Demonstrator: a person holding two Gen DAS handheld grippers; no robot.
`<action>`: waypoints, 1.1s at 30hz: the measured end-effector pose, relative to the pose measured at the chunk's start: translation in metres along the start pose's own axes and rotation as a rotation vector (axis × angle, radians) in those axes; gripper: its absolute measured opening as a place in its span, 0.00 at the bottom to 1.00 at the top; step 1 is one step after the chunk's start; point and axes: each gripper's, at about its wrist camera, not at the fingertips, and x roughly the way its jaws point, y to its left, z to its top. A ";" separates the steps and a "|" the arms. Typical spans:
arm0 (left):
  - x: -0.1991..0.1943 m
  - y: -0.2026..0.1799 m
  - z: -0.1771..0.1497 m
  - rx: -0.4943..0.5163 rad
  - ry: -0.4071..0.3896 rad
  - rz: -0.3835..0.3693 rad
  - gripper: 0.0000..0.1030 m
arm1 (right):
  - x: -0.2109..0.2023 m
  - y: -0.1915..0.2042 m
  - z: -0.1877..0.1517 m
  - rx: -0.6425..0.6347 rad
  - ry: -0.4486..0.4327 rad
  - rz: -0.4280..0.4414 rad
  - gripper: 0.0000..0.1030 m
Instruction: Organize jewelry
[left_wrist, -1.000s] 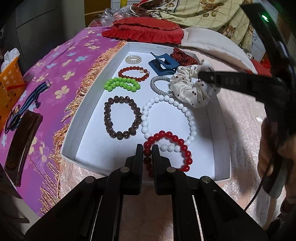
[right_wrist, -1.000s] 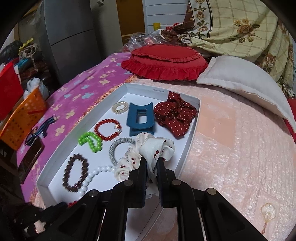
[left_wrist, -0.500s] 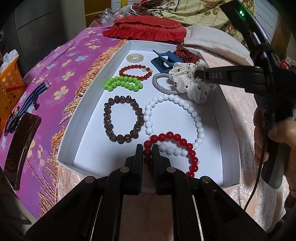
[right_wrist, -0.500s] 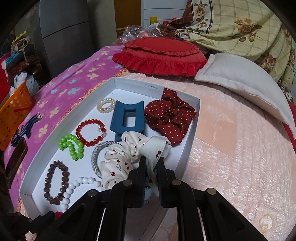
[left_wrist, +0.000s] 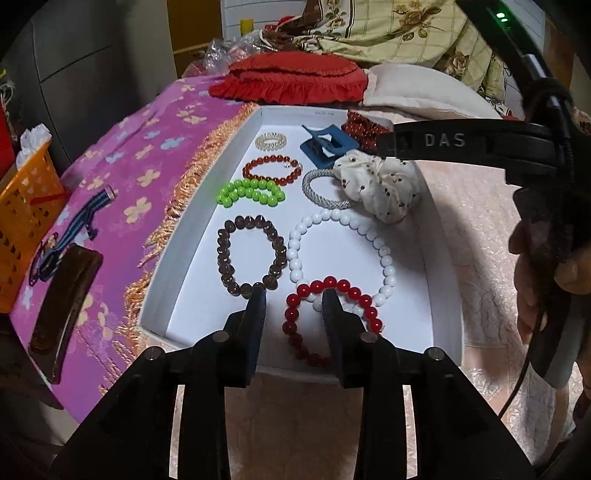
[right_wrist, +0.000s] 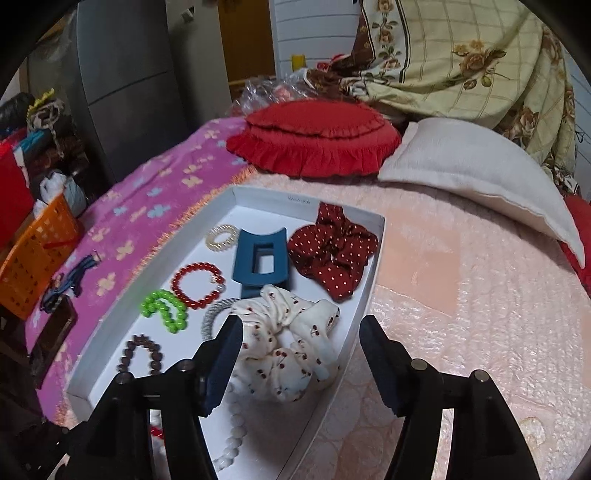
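Both grippers, left (left_wrist: 293, 301) and right (right_wrist: 301, 330), released, spread; tray (left_wrist: 192, 221) holds bracelets, scrunchies.

Both grippers let go now: left gripper (left_wrist: 294, 295) jaws apart, red bead bracelet (left_wrist: 330, 321) free at tray's 6 o'clock; right gripper (right_wrist: 301, 332) wide, cherry scrunchie (right_wrist: 288, 347) dropped by 3 o'clock wall.

White shallow cardboard tray (left_wrist: 192, 229) on bed. In tray: red bead bracelet (left_wrist: 332, 321) nearest, overlapping white bead bracelet (left_wrist: 343, 254); brown bead bracelet (left_wrist: 251, 254) left; cream cherry-print scrunchie (left_wrist: 380, 188) behind, right.
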 end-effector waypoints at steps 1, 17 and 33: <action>-0.003 -0.001 0.000 0.000 -0.003 0.000 0.30 | -0.006 0.000 -0.001 0.001 -0.009 0.004 0.61; -0.060 0.000 -0.009 -0.017 -0.127 0.071 0.30 | -0.099 -0.010 -0.068 0.077 -0.076 0.042 0.62; -0.153 -0.003 -0.032 -0.056 -0.436 0.156 0.76 | -0.166 0.011 -0.137 0.054 -0.071 0.023 0.62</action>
